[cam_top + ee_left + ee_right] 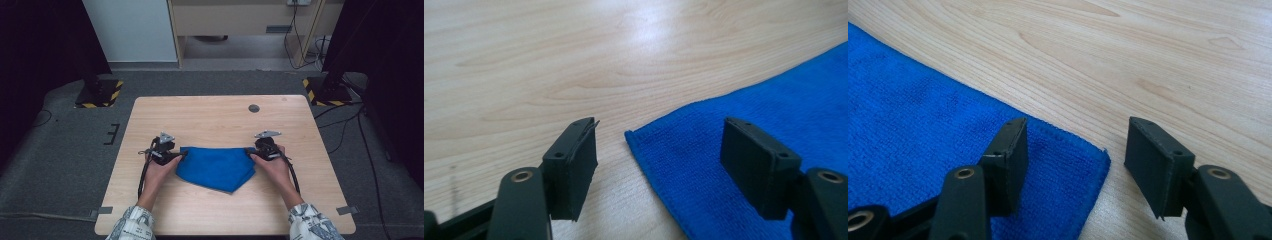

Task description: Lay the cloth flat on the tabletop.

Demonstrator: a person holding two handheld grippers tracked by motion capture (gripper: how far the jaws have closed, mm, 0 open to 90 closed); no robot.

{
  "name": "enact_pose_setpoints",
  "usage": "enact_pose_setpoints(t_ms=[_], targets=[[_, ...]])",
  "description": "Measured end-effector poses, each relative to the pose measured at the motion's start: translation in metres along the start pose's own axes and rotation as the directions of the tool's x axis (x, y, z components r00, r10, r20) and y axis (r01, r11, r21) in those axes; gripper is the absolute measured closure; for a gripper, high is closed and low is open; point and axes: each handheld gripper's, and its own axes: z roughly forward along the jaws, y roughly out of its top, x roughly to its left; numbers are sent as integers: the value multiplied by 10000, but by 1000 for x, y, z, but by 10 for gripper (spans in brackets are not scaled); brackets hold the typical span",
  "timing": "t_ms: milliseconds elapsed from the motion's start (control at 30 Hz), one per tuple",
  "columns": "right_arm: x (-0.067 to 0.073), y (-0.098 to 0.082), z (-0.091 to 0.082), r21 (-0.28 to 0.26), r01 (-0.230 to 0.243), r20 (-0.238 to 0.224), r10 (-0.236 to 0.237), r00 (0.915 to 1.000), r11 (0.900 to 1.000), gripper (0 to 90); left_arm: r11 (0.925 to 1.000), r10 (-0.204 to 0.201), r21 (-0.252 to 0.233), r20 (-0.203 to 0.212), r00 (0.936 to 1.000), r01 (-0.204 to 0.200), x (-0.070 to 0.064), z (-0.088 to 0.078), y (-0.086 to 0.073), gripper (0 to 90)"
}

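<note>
Both the left gripper [659, 150] and right gripper [1075, 150] stand spread, each seemingly clear of a corner of the cloth [217, 167] on the tabletop [220, 117].

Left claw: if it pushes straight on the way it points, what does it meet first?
Probably the corner of the blue cloth, lying flat just ahead between the open left claw jaws; beyond it, bare table.

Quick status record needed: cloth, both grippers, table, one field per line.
cloth: blue cloth, folded to a triangle, point toward the person, lying flat on the table
left gripper: open, at the cloth's left corner, pads not pressing on it
right gripper: open, at the cloth's right corner, pads not pressing on it
held: nothing
table: light wood, grey round plug near far edge
</note>
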Motion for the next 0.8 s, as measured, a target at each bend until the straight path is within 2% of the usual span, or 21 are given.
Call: enact_pose_setpoints(t_ms=[100, 167, 267, 300, 333, 400, 433, 567, 800], targets=[[2, 0, -1, 19, 114, -77, -114, 9999, 9999, 466, 9994, 62, 339, -64, 10000, -60, -1, 9, 0, 278], [7, -1, -1, 13, 471, -119, -471, 9988, 9989, 498, 9988, 218, 449, -92, 9997, -213, -2, 12, -1, 276], [12, -1, -1, 15, 704, -207, -704, 9973, 9975, 605, 9989, 258, 396, -153, 9996, -251, -3, 13, -1, 265], [13, -1, -2, 38, 717, -363, -716, 9968, 9974, 676, 9990, 264, 357, -127, 9996, -260, -3, 14, -2, 271], [13, -1, -2, 38, 717, -363, -716, 9968, 9974, 676, 9986, 418, 337, -107, 9991, -414, -4, 14, -2, 271], [14, -2, -2, -8, 773, -526, -773, 9956, 9970, 747, 9972, 704, 260, -188, 9973, -699, -7, 13, -4, 313], [14, -2, -2, -50, 765, -591, -767, 9953, 9971, 779, 9967, 787, 216, -109, 9968, -785, -9, 12, -5, 344], [15, -3, -3, -69, 741, -864, -745, 9935, 9972, 858, 9965, 838, 67, -4, 9965, -837, -12, 8, -9, 561], [15, -3, -8, -448, 621, -1251, -673, 9899, 9971, 875, 9990, 445, -14, 299, 9986, -445, -15, 4, -13, 822]])
